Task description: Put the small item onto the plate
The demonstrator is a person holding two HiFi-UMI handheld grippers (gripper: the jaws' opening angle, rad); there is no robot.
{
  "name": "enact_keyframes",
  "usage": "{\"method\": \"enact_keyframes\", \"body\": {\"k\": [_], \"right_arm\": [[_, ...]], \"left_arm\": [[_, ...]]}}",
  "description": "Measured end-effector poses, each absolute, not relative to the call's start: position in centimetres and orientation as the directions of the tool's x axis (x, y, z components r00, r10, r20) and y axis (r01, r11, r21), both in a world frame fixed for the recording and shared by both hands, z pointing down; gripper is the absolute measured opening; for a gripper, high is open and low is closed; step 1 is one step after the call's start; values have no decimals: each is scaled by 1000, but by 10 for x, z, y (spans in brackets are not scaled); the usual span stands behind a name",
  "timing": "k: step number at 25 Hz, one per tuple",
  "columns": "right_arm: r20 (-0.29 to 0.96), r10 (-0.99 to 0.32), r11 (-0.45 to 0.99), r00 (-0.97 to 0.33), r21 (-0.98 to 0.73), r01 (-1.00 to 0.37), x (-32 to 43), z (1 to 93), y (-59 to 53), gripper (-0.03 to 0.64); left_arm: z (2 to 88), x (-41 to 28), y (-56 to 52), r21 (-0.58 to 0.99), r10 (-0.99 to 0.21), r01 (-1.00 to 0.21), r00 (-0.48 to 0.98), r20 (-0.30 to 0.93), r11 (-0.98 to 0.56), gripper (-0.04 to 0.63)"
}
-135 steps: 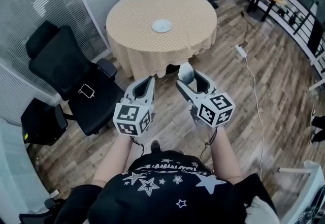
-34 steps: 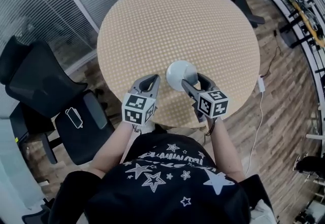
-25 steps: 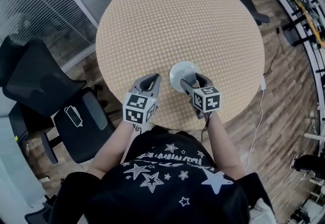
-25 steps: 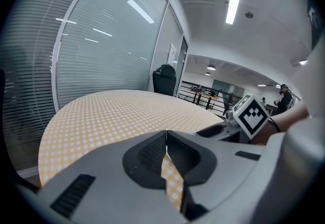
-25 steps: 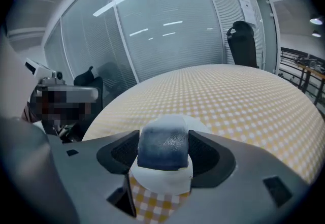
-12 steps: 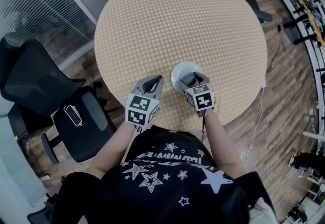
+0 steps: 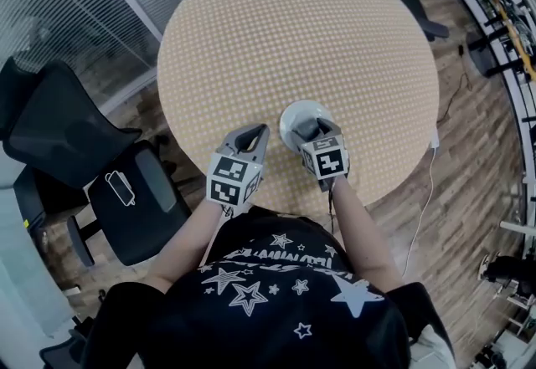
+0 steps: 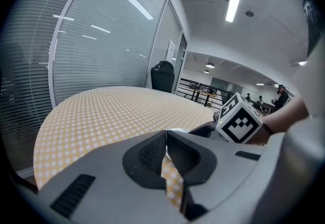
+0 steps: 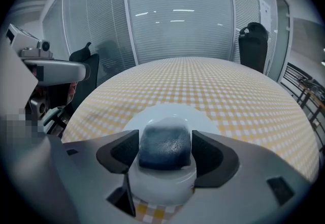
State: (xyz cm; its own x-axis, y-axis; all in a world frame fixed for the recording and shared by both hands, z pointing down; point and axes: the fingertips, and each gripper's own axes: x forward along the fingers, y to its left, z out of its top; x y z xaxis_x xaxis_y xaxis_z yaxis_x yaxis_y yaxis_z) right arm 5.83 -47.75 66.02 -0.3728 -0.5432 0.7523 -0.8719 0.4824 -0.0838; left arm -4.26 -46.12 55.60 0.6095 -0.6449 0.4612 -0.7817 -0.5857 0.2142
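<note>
A white plate [image 7: 296,115] lies on the round yellow-checked table [image 7: 293,33], near its front edge. My right gripper [image 7: 311,130] hovers over the near part of the plate. It is shut on the small item [image 9: 165,169], a white round piece with a dark blue top, held between both jaws of the right gripper [image 9: 165,148]. The plate [image 9: 205,116] shows just beyond and below the item. My left gripper [image 7: 252,135] is shut and holds nothing, its tips at the table's front edge left of the plate. Its closed jaws show in the left gripper [image 8: 166,139] view.
A black office chair [image 7: 67,141] stands left of the table with a phone [image 7: 120,189] on a seat beside it. Glass walls with blinds run behind. A white cable [image 7: 425,183] trails on the wooden floor at right. Another chair [image 9: 253,45] stands beyond the table.
The person has walked up to the table. In the last second the right gripper shifted slightly left over the plate's near part with the item; the left gripper stayed put.
</note>
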Motion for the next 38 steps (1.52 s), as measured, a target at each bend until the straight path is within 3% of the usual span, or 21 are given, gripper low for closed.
{"method": "enact_keyframes", "body": {"k": [6, 13, 24, 26, 32, 38], "right_arm": [[690, -589, 471, -421, -130, -873, 68, 640, -472, 302], [436, -733, 500, -522, -175, -848, 91, 557, -468, 301], [203, -773, 588, -601, -127, -799, 122, 443, -399, 282], [168, -768, 608, -619, -114, -786, 126, 427, -381, 251], [106, -770, 621, -629, -95, -778, 135, 406, -329, 75], [98, -762, 629, -640, -121, -768, 138, 408, -272, 48]], "left_arm": [[545, -50, -454, 194, -686, -809, 577, 444, -555, 9], [527, -49, -436, 175, -725, -834, 544, 423, -523, 9], [480, -9, -372, 165, -769, -840, 541, 340, -517, 9], [472, -2, -356, 162, -775, -838, 543, 323, -520, 9], [456, 7, -304, 148, -805, -850, 527, 274, -506, 9], [431, 19, -252, 128, -833, -859, 512, 208, -496, 9]]}}
